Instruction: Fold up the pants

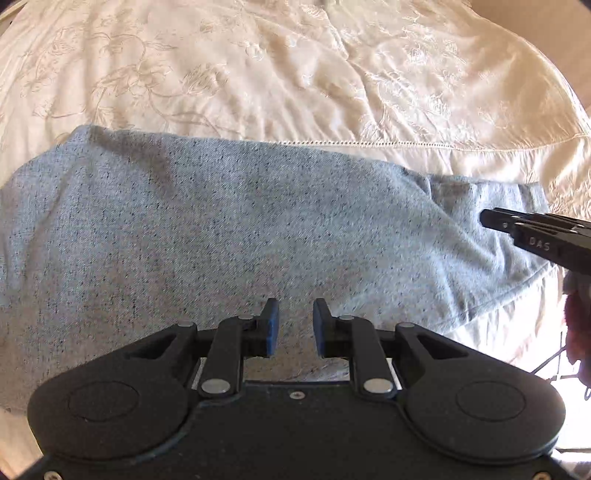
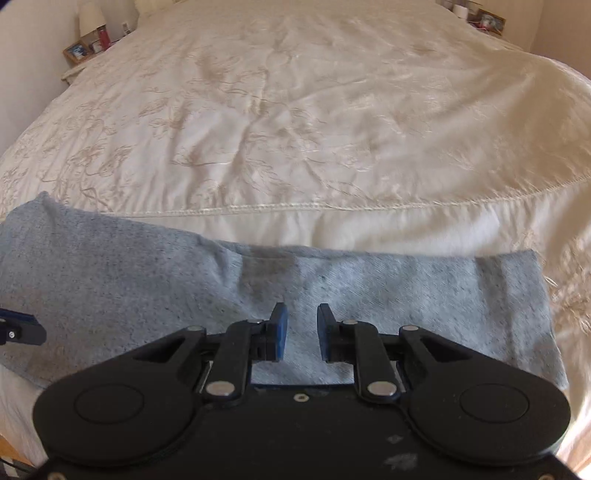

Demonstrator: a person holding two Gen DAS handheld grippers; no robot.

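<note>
Grey flecked pants (image 1: 229, 229) lie folded into a long band across the near edge of the bed, also seen in the right wrist view as the same pants (image 2: 369, 288). My left gripper (image 1: 295, 317) hovers above the cloth, open, with only fabric far below the gap. My right gripper (image 2: 300, 321) is open too, above the right end of the band, nothing between its blue pads. The right gripper's black fingers (image 1: 532, 232) reach in from the right edge of the left wrist view. A tip of the left gripper's fingers (image 2: 20, 328) shows at the left edge of the right wrist view.
A cream embroidered bedspread (image 2: 295, 110) covers the bed, with a stitched hem (image 2: 295, 206) just beyond the pants. A nightstand with a lamp and small items (image 2: 88, 40) stands at the far left, more items (image 2: 484, 18) at the far right. A hand (image 1: 576, 317) is at the right edge.
</note>
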